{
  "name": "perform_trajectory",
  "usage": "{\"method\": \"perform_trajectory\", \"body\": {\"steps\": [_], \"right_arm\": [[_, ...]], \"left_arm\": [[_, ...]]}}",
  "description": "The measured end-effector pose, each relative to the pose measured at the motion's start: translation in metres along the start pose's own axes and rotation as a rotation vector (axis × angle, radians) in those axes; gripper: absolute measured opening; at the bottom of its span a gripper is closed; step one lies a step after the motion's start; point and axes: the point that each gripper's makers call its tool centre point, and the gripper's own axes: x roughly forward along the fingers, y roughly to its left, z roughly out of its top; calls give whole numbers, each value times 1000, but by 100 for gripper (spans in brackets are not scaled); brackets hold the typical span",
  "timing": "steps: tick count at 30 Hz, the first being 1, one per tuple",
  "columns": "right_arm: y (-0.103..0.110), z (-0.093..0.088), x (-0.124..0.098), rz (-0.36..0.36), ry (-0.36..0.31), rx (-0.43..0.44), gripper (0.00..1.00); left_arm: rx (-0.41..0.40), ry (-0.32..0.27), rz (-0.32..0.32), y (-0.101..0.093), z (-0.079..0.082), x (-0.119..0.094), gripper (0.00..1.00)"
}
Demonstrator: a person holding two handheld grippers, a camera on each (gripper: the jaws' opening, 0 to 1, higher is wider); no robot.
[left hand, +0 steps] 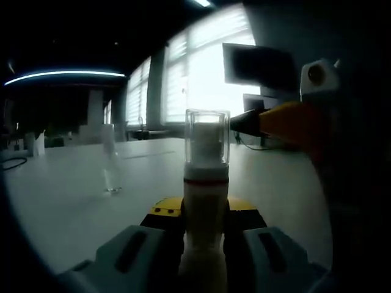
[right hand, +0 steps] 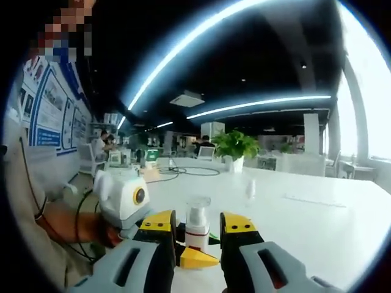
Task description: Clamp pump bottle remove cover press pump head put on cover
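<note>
Clamped between the two jaws of the left claw (left hand: pixel 203 244), the pump bottle (left hand: pixel 204 207) stands upright over the white bench (left hand: pixel 61 195), its clear cover (left hand: pixel 208 143) still on, so only the clamping looks done; cover removal, pressing and recapping remain. From the right gripper view, the right claw (right hand: pixel 198 235) sits released, jaws apart, facing the bottle with nothing held. That view also shows a potted plant (right hand: pixel 235 148), while the left gripper view shows a small clear glass (left hand: pixel 112 165) on the bench.
</note>
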Motion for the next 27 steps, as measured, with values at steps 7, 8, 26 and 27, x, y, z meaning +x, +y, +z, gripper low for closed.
{"method": "perform_trajectory", "body": {"steps": [7,8,26,27], "right_arm": [[2,-1,15,-9,30,-1,24],[3,-1,17,-6,29,3,24],[3,-1,34,-25,34,34,23],[3,-2,34,-26,35,35,23]], "left_arm": [[1,0,3,2,0,-1,14],[0,1,4,2,0,-1,14],[3,0,2,4,-1,0,14],[5,0,2,4,-1,0,14]]}}
